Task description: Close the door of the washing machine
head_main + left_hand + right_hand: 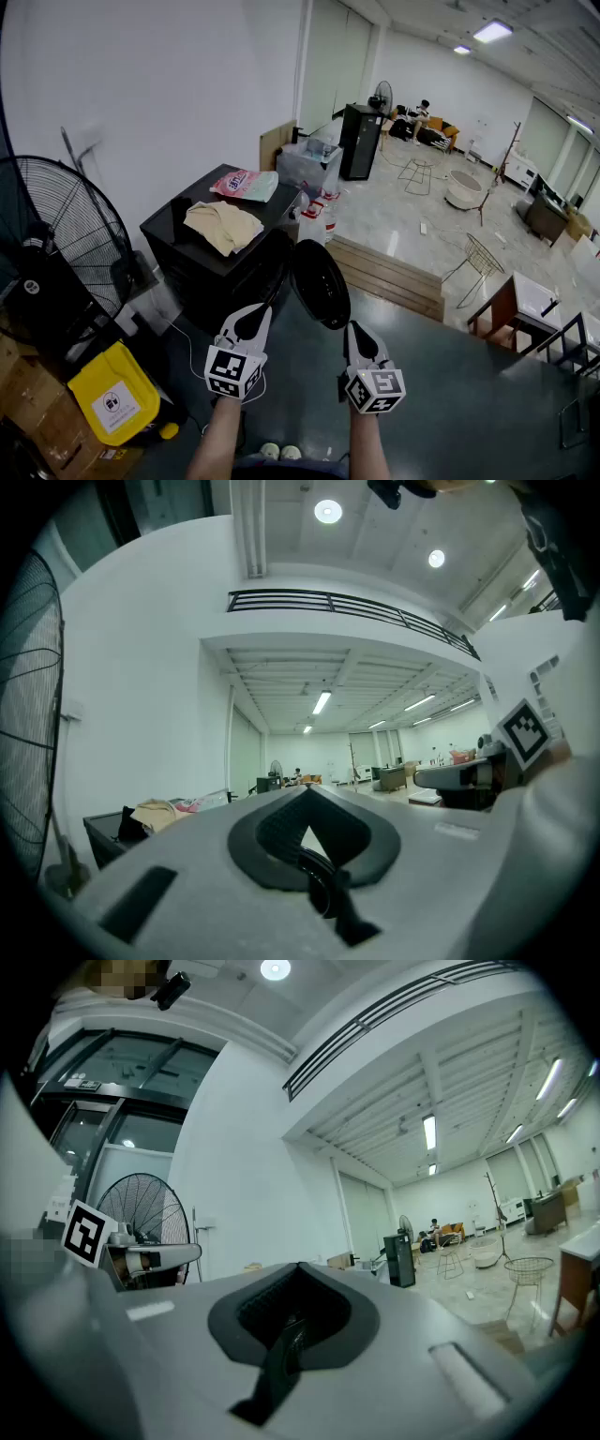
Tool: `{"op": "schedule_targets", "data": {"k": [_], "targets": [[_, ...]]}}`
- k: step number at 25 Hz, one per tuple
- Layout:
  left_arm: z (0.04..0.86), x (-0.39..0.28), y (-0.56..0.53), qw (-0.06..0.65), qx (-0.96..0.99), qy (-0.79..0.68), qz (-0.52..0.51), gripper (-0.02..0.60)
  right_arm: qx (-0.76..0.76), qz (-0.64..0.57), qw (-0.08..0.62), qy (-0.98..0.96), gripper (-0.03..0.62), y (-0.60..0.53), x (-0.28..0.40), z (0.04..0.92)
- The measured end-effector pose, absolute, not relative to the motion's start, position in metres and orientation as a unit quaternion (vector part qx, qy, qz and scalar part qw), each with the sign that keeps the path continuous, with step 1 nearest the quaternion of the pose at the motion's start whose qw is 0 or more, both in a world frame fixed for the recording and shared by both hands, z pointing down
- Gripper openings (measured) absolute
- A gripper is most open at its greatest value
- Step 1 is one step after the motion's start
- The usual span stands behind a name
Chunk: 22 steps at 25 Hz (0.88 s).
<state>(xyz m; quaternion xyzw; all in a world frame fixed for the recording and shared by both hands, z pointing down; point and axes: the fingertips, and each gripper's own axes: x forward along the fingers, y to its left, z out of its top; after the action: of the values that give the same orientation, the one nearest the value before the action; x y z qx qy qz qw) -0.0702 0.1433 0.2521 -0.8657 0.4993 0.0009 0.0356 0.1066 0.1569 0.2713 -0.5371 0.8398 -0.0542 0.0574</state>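
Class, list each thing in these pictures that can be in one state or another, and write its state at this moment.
washing machine door: open, standing out from the machine's front.
left gripper: shut, empty, held level.
right gripper: shut, empty, held level.
beige cloth: crumpled, lying on top of the washing machine.
floor fan: upright; cannot tell if it is running.

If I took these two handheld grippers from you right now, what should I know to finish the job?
Left gripper: shut, empty.
Right gripper: shut, empty, just below the door; contact unclear.
Washing machine ahead on the left, its round door swung open toward us.
Done: nothing yet.
Left: push the door shut.
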Motion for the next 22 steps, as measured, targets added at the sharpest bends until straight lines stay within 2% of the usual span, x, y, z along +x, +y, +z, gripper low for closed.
{"op": "schedule_targets", "data": {"k": [22], "targets": [[0.278, -0.059, 0.15, 0.009, -0.877, 0.48, -0.014, 0.002, -0.559, -0.064, 0.067, 0.824, 0.014, 0.164, 0.118, 0.28]]}}
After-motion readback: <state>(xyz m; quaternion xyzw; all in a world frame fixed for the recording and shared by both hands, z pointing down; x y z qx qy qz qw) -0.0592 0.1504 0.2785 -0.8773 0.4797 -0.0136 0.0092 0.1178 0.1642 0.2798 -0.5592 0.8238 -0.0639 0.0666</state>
